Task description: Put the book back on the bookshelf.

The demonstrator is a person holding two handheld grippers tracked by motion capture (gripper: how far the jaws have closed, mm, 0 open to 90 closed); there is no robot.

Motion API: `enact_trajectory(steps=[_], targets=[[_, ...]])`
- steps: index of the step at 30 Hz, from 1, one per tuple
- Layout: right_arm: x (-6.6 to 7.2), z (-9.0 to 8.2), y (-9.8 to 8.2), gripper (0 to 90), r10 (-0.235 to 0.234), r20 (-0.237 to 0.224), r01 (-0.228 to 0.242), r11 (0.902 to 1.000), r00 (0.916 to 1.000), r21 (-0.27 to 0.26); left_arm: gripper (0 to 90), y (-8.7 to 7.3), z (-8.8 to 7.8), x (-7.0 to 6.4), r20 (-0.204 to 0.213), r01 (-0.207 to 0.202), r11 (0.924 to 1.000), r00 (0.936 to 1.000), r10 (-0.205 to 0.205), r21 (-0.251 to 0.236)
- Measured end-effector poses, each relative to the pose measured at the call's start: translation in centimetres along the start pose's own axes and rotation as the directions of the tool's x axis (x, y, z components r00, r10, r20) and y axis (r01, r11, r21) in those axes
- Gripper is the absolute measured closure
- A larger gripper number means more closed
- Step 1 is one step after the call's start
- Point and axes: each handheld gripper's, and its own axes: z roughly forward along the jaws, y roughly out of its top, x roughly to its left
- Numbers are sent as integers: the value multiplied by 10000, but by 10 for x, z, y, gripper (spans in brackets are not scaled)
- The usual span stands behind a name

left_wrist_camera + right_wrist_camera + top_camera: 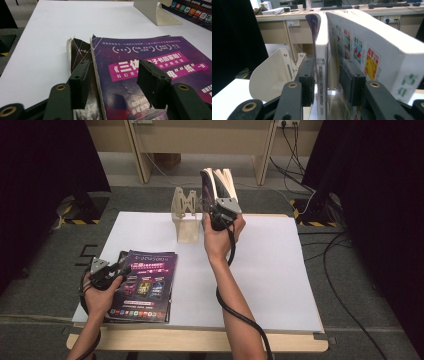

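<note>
Books (pixel 223 181) stand upright in your right gripper (pixel 216 206), pinched at the lower edge, spines vertical, just right of the beige bookend (pixel 184 215) beneath. Your left gripper (pixel 121 268), jaws spread and empty, straddles the purple magazine's (pixel 145 286) near-left edge.

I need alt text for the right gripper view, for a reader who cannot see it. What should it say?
The right gripper holds a book upright, its two black jaws closed on part of the pages while the rest fans open to the right. A beige metal bookend stands behind on the left on the white table, with a wooden desk further back.
</note>
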Motion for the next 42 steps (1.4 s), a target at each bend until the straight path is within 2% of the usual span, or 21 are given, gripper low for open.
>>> enact_trajectory(steps=[10,16,22,30,34,38,42], targets=[[-9,-15,-11,621,-105,-238,107,9999,9997,116,443,0,0,0,-4,-5,10000,10000,5,38],[-19,-27,-14,611,17,-585,-11,9999,9983,100,446,0,1,-1,-26,-59,10000,10000,60,70],[-21,-36,-21,611,-150,-614,163,9997,9980,202,447,0,1,-2,-33,-126,9999,9999,126,108],[-22,-42,-34,612,-2,-824,42,9988,9966,479,455,0,2,-2,4,-176,9996,9998,176,199],[-21,-45,-40,613,3,-985,66,9975,9951,702,493,0,2,-2,81,-70,9990,9999,67,449],[-21,-46,-47,621,277,-1395,-141,9951,9898,975,514,1,4,-1,72,128,9979,9999,-133,640],[-18,-46,-58,623,370,-1586,-161,9912,9867,1313,545,1,4,-1,107,254,9966,9996,-263,779]])
